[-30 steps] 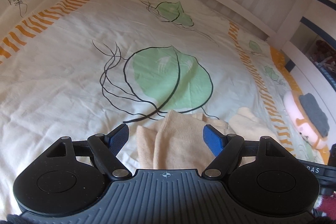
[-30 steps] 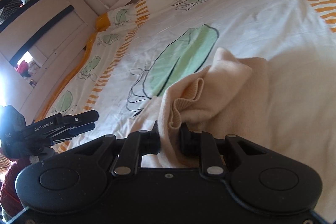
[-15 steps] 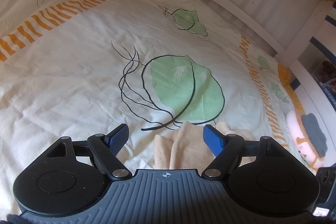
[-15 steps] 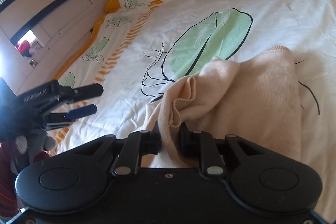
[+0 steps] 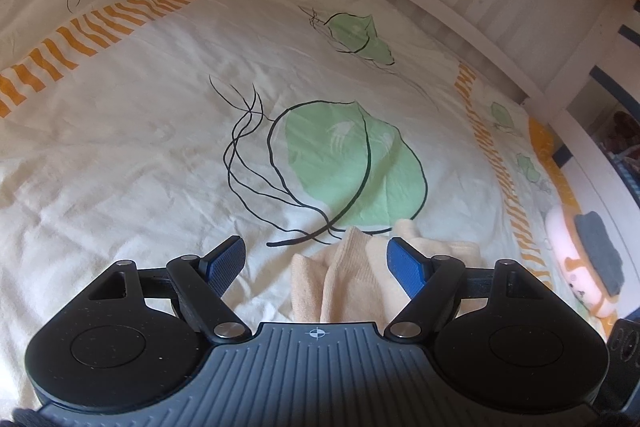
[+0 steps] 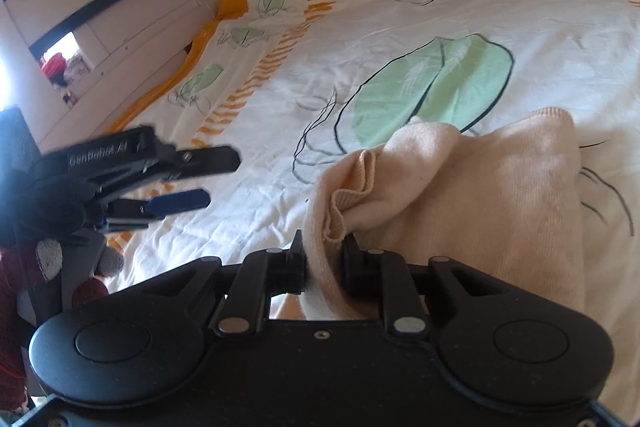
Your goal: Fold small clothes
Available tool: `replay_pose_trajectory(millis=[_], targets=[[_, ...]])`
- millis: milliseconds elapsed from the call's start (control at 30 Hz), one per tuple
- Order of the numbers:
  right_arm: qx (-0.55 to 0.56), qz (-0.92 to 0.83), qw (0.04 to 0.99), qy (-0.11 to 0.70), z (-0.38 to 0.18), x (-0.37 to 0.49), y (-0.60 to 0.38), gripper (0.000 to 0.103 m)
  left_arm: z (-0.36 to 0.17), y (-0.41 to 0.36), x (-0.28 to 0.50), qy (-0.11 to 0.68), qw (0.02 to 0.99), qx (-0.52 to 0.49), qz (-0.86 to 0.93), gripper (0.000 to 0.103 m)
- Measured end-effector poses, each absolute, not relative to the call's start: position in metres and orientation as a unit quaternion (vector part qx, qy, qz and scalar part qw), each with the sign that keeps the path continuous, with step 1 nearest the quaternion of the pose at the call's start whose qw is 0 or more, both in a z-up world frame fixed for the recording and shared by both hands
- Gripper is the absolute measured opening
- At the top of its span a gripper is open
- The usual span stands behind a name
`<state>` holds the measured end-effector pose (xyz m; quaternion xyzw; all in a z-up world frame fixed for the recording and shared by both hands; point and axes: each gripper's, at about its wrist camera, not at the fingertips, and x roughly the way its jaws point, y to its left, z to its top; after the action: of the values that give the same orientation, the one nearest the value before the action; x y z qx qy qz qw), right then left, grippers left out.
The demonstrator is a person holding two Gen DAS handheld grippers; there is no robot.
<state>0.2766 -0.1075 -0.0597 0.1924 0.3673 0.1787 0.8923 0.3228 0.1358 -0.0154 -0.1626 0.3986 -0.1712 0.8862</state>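
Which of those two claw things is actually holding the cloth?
The right gripper: its jaws pinch the cream garment. The left gripper, with blue pads, stands open, holding nothing.

Two close wrist views angled down over one bedspread (image 5: 160,147), sharing its large green leaf (image 6: 432,83).

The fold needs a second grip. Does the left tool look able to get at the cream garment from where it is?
Probably yes. The left tool stands open and empty, with the cream garment on the bedspread just ahead between its fingers. Nothing lies between; the right tool pinches another part.
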Motion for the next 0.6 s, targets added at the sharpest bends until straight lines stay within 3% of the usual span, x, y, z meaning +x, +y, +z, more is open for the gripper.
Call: replay_pose_trajectory(millis=[267,433,600], targets=[[0.145,0.169,0.898,0.380,-0.071,0.279,-0.077,0.034,-0.017,0.135,0.325,0.403,0.885,-0.161,-0.170,0.077],[0.153,0.198,0.892,0.377,-0.073,0.277,-0.066,0.051,-0.019,0.134,0.326,0.407,0.883,-0.158,-0.172,0.077],[0.167,0.240,0.888,0.356,-0.068,0.267,-0.065,0.052,-0.021,0.134,0.327,0.410,0.882,-0.154,-0.172,0.077]])
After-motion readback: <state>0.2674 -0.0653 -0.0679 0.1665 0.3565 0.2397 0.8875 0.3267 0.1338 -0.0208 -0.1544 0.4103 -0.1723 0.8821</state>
